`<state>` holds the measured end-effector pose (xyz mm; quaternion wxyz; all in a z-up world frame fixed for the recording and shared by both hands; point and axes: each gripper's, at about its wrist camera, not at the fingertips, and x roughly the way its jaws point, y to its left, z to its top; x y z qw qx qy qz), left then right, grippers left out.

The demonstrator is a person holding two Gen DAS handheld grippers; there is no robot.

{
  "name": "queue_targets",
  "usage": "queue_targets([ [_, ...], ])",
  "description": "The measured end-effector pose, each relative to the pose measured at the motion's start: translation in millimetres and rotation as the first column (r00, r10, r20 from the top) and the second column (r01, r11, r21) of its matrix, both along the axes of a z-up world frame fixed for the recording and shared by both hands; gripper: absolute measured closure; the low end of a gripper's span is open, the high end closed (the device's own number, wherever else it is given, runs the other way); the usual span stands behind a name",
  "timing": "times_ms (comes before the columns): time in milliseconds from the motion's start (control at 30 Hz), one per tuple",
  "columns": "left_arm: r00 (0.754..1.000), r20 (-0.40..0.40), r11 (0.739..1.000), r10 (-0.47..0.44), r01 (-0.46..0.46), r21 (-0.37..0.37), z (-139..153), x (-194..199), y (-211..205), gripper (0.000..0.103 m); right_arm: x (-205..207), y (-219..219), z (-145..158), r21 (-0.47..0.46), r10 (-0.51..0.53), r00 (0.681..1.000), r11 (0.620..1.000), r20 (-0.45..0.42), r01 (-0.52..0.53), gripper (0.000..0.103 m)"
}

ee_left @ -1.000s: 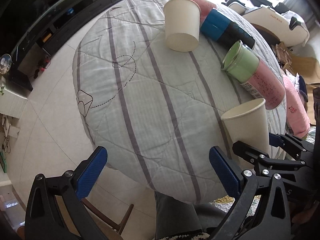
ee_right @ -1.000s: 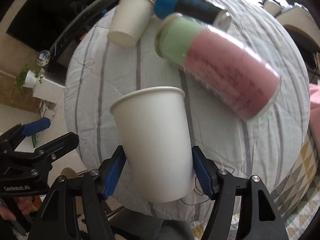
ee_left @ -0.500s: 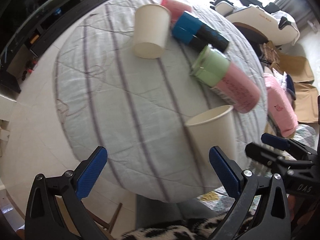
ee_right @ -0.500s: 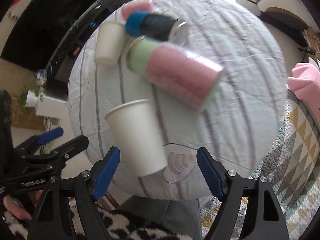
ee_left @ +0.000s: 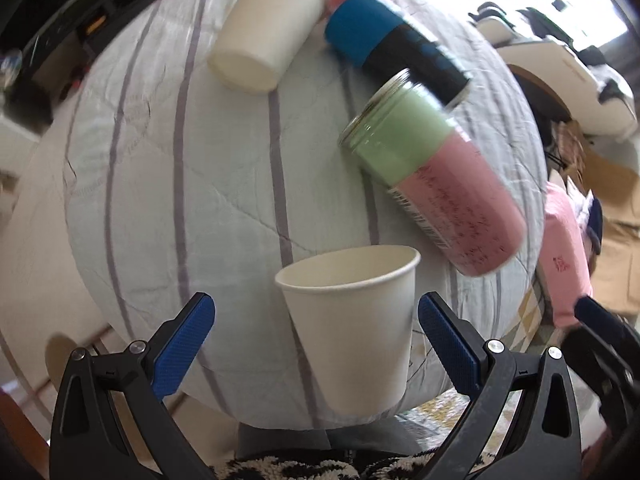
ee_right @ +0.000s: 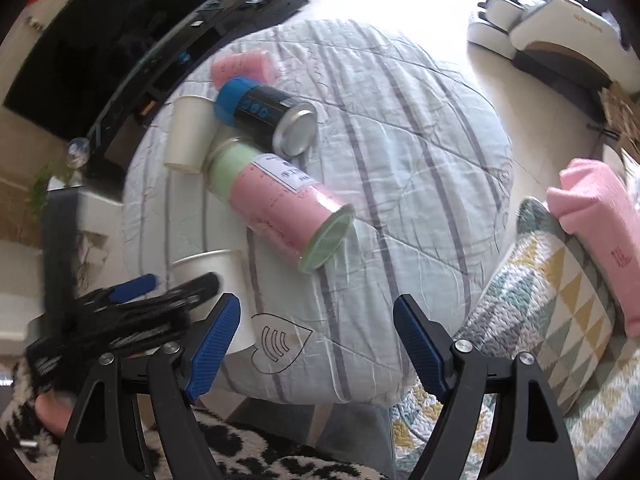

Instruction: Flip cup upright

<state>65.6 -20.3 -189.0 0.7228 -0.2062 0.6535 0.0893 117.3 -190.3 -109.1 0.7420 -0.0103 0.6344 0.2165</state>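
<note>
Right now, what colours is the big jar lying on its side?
The jar is light green at its open end and pink along the rest, clearest in the left wrist view.

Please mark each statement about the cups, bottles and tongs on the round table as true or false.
1. The near paper cup stands upright, mouth up. True.
2. The right tongs are shut on this cup. False: they are open and hold nothing.
3. The far paper cup lies on its side. True.
4. The green and pink bottle stands upright. False: it lies on the quilt.
5. The left tongs are open, with the near cup between their fingers. True.
</note>
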Motion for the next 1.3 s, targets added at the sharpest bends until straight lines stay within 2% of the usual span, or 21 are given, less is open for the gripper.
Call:
queue_targets([
  [133,0.997,-0.040,0.998,0.068,-0.068,-0.011,-13.4,3.7,-0.5,0.000,6.1,-4.0,-5.2,-0.022,0.053,0.999,0.998,-0.012,-0.053,0.023],
  [200,0.994,-0.059,0.996,0.089,-0.089,-0.004,-20.0,6.4,0.2,0.001,11.2,-6.8,-15.1,-0.016,0.051,0.996,0.998,-0.068,-0.053,0.023],
  [233,0.994,-0.065,0.996,0.091,-0.091,-0.006,-22.9,7.8,0.0,0.004,13.2,-8.4,-18.1,-0.004,0.051,0.995,0.999,-0.090,-0.051,0.023],
  [333,0.993,-0.058,0.994,0.100,-0.103,-0.041,-22.5,8.3,0.7,0.033,16.9,-8.3,-21.3,-0.001,0.076,0.992,0.997,-0.097,-0.076,0.023],
  [500,0.990,0.030,0.990,0.138,-0.137,-0.029,5.5,3.9,10.3,0.032,20.6,-3.7,-22.5,0.017,0.101,0.989,0.995,-0.106,-0.100,0.023],
  [700,0.985,0.145,0.993,0.095,-0.103,0.052,42.0,8.6,17.3,0.033,20.3,2.1,-18.1,0.041,0.111,0.989,0.993,-0.102,-0.107,0.023],
  [833,0.991,0.121,0.995,0.063,-0.072,0.071,34.5,17.8,21.8,0.033,18.7,4.4,-19.9,0.048,0.096,0.990,0.995,-0.106,-0.091,0.023],
  [1000,0.980,0.198,0.991,-0.026,0.000,0.131,29.3,6.0,7.8,0.033,13.8,1.4,-25.0,0.044,0.069,0.990,0.997,-0.122,-0.064,0.023],
  [1100,0.980,0.184,0.992,-0.068,0.047,0.118,18.8,-3.1,-1.5,0.033,11.3,-2.0,-30.7,0.036,0.042,0.990,0.999,-0.138,-0.037,0.023],
  [1200,0.984,0.166,0.995,-0.070,0.058,0.078,10.4,-14.7,-2.7,0.034,7.9,-1.8,-33.0,0.030,0.028,0.989,0.999,-0.146,-0.024,0.023],
  [1300,0.985,0.156,0.995,-0.079,0.068,0.072,5.7,-20.5,-1.7,0.033,3.4,1.2,-34.7,0.026,0.028,0.989,0.999,-0.148,-0.025,0.023],
])
